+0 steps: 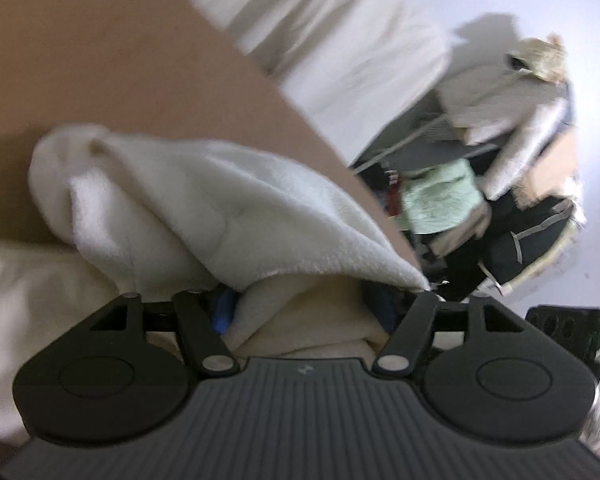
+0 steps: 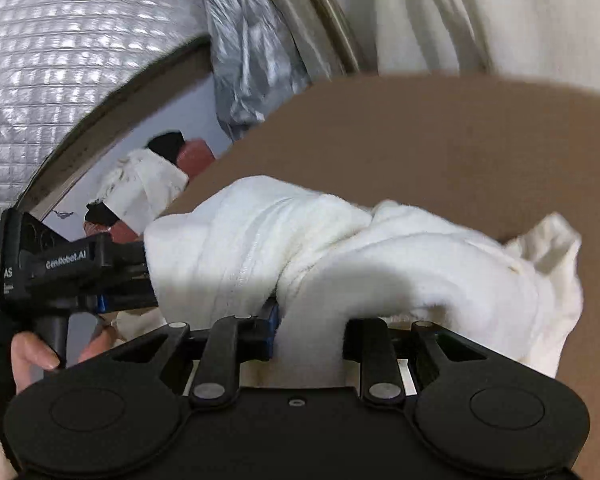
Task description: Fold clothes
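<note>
1. Far left, right wrist view: a hand (image 2: 32, 354) holds the black handle of the left gripper (image 2: 140, 276), whose front end disappears into the garment's left edge.
2. Left gripper (image 1: 320, 300) from its own camera: jaws spread wide, white cloth bunched between and over them; pads are hidden, so cannot tell whether they press the fabric.
3. White fleece garment (image 2: 308, 248) lies crumpled on the brown table (image 2: 440, 140), strung between both grippers.
4. Right gripper (image 2: 312, 336): jaws drawn close, pinching a band of the garment that runs straight between them.
5. Right side, left wrist view: a heap of mixed clothes (image 1: 492, 184) on the pale floor, well apart from the table.
</note>
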{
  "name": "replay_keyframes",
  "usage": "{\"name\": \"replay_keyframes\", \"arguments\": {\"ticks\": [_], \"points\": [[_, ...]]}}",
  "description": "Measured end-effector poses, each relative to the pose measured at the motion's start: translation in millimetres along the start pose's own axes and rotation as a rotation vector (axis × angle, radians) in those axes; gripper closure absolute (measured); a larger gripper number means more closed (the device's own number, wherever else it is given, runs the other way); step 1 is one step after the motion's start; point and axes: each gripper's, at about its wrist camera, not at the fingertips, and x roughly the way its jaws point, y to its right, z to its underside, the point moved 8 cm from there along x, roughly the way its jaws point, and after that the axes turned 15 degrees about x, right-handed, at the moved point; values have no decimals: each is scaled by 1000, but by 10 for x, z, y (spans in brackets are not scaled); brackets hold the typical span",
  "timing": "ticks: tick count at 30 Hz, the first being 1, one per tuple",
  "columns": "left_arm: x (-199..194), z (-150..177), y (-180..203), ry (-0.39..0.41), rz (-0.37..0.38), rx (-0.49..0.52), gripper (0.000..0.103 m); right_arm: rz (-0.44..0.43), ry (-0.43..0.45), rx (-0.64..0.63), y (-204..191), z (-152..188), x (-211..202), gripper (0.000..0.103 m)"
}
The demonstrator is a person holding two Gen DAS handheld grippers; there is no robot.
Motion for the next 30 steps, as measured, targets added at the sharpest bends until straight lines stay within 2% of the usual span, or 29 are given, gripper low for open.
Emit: {"name": "replay_keyframes", "arguments": {"ticks": [2, 7, 11, 14, 17, 20, 22, 26, 28, 30], "points": [[53, 57, -31, -36, -25, -50, 36, -9, -44, 9, 85, 24, 63, 75], [214, 106, 131, -89, -76, 18, 34, -32, -61, -12, 268, 220, 16, 75], [336, 115, 101, -63, -72, 22, 33, 10, 90, -179, 321, 229, -57, 75], [350, 104, 32, -19, -59, 14, 34, -5, 97, -209, 357, 178, -10, 75], [351, 48, 56, 1, -53, 33, 35, -54, 87, -134, 375, 52, 35, 76], [394, -38, 168, 4, -44, 80, 37, -81, 76, -118, 396, -34, 3, 76], [429, -201, 313, 30, -52, 145, 38, -92, 81, -137, 390, -97, -40, 76], [550, -657, 710, 109, -106, 344, 42, -153, 147, -100, 338, -651, -300, 78], [669, -984, 945, 116, -127, 426, 46, -184, 180, -81, 313, -931, -434, 78], [755, -1409, 1167, 158, -138, 510, 47, -150, 244, -165, 227, -1290, -505, 79]]}}
